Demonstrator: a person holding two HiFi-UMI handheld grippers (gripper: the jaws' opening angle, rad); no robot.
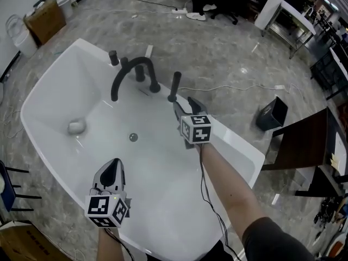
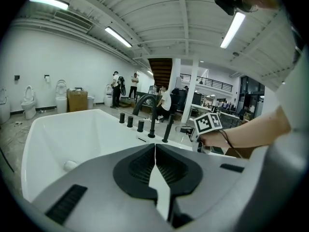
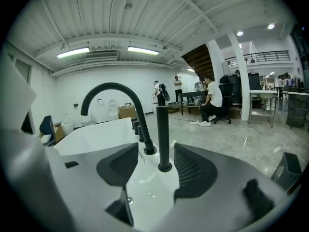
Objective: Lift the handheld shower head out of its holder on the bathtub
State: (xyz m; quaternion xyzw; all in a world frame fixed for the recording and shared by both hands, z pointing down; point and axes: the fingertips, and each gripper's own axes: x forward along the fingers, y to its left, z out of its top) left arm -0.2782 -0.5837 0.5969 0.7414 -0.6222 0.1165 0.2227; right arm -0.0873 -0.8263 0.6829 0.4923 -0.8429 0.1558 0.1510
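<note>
The black handheld shower head (image 1: pixel 174 86) (image 3: pixel 163 137) (image 2: pixel 167 128) stands upright in its holder on the white bathtub's rim (image 1: pixel 228 135). My right gripper (image 1: pixel 184 105) (image 3: pixel 157 170) is open just short of it; in the right gripper view the wand stands between the two jaws, a little beyond their tips and untouched. My left gripper (image 1: pixel 112 171) (image 2: pixel 155 158) hovers over the near part of the tub, jaws pressed together with nothing in them.
A black arched spout (image 1: pixel 132 75) (image 3: pixel 116 112) and several short black knobs (image 1: pixel 113 57) stand on the rim left of the wand. The drain (image 1: pixel 133 137) and a pale plug (image 1: pixel 76 126) lie in the basin. A black bin (image 1: pixel 272 113) and cables lie on the floor.
</note>
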